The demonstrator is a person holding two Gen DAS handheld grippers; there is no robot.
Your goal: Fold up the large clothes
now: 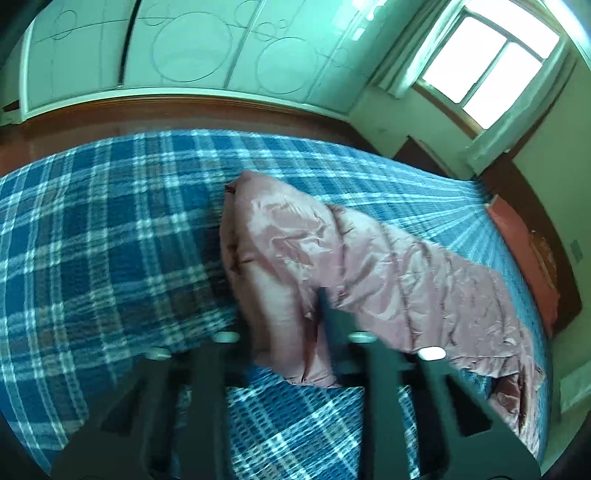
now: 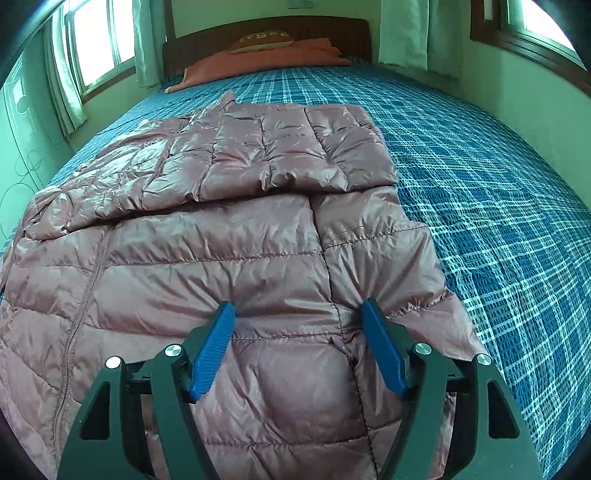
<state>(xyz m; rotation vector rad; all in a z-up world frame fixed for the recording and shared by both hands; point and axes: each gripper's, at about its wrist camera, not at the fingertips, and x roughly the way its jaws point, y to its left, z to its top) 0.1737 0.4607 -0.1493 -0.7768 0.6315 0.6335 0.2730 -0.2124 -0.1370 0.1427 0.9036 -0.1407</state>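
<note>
A shiny pink quilted puffer jacket [image 2: 229,236] lies on the blue plaid bedspread [image 2: 498,206], its upper part folded over the lower. My right gripper [image 2: 298,306] is open above the jacket's near right part. Its blue fingertips [image 2: 225,314] dent the fabric, which bulges between them. In the blurred left wrist view the jacket [image 1: 388,273] stretches off to the right, and one end of it rises in a fold. My left gripper [image 1: 314,314] is shut on that raised fold. One dark finger [image 1: 327,306] shows; the other is hidden behind the fabric.
An orange pillow [image 2: 266,55] and a brown headboard [image 2: 266,27] stand at the bed's far end. Curtained windows [image 2: 99,40] flank the bed. A pale wardrobe [image 1: 184,55] lines the wall beyond the bed in the left wrist view. Plaid bedspread [image 1: 92,240] extends left of the jacket.
</note>
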